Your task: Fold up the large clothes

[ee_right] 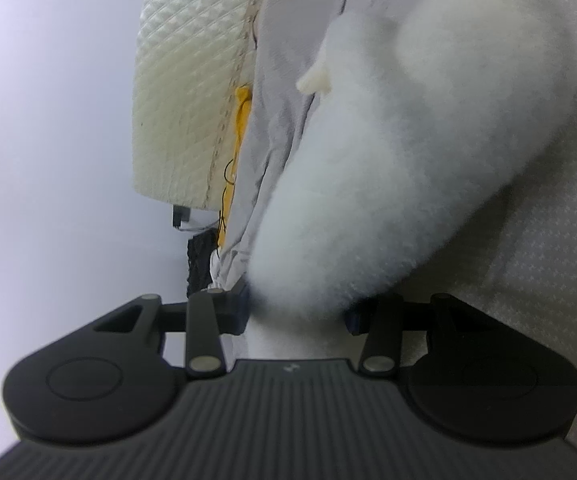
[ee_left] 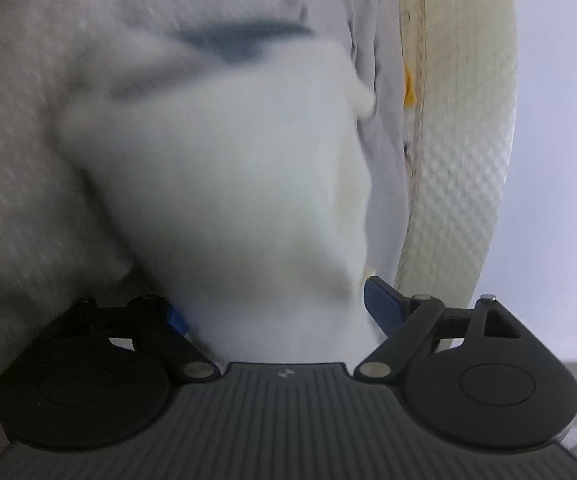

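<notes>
- While the white fluffy garment (ee_left: pixel 240 184) is bunched between the blue pads (ee_left: pixel 382 306) of the left gripper (ee_left: pixel 276 312), the jaws are seen partly closed and the cloth is pinched in them; this view is blurred
- A dark stripe (ee_left: pixel 244 40) is seen near the top of the garment in the left view
- The right gripper (ee_right: pixel 298 312) is also closed part way on the same fluffy garment (ee_right: pixel 400 168); its end is squeezed between the jaws
- The garment is laid over a white dotted bed cover (ee_right: pixel 548 280); a crumpled grey sheet (ee_right: pixel 276 120) is seen just beside it
- A cream quilted mattress edge (ee_right: pixel 184 92) is seen past the sheet; a yellow patch (ee_right: pixel 242 112) is tucked between them
</notes>
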